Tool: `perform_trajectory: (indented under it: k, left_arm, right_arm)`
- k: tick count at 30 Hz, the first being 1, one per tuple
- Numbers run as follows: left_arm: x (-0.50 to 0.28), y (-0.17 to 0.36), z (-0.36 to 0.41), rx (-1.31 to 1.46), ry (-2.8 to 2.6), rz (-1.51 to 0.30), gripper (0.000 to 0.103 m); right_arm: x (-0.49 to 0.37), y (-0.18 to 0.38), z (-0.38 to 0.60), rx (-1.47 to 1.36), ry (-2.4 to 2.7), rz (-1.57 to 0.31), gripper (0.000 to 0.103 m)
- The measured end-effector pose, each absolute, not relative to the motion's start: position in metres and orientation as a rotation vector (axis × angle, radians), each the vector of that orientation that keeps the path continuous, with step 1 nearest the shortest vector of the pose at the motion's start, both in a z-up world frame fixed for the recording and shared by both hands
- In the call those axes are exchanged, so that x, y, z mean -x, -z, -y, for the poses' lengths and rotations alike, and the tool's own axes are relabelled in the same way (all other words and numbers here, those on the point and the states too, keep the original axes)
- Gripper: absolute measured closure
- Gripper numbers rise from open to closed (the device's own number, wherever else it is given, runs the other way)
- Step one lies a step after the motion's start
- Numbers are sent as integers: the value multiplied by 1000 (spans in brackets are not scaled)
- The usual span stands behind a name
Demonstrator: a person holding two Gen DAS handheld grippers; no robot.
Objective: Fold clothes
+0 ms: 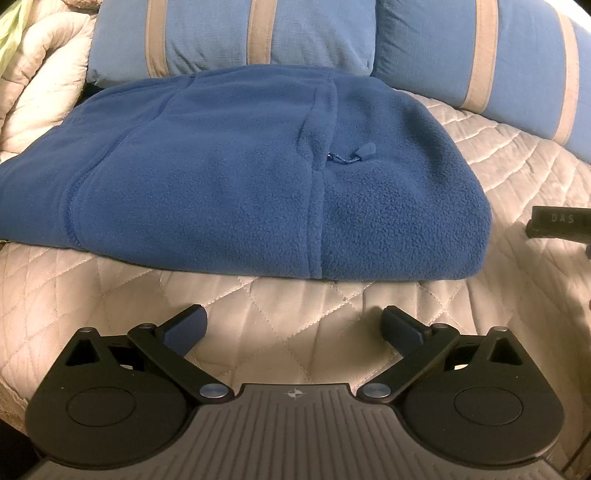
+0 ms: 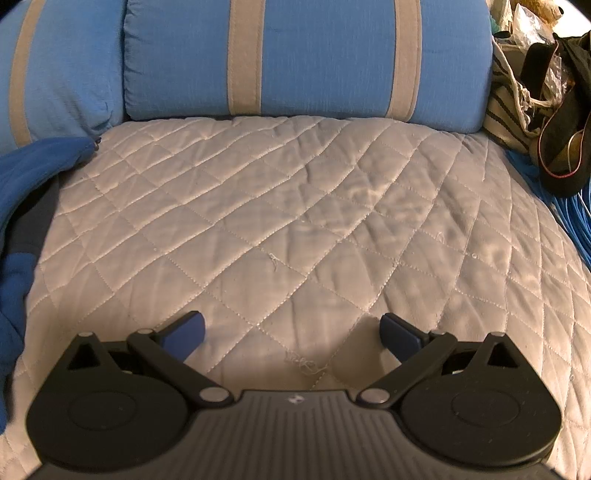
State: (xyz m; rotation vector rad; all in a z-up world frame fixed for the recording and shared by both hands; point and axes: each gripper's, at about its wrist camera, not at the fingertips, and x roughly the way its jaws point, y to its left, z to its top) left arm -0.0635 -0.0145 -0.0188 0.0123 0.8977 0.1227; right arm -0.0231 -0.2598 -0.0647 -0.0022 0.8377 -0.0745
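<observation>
Quilted cover point(image 1: 295, 314) backed by striped cushions point(image 1: 229, 33) | left view: my left gripper point(image 1: 295, 326) spread wide, empty, short of folded fleece point(image 1: 236, 177), apparently finished | right view: right gripper point(image 2: 291, 330) wide, empty over bare quilt, fleece at left edge.

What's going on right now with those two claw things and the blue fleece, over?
Left gripper open, empty, short of blue fleece. Right gripper open, empty, over bare quilt. Fleece lies folded, untouched. Nothing in the way.
</observation>
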Motion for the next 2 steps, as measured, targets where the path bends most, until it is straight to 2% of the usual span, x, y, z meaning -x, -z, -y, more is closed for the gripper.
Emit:
perform_trajectory:
  k: [2]
  left_arm:
    - [64, 19, 14, -10, -124, -897, 0]
  right_arm:
    - [24, 65, 260, 6, 72, -834, 0]
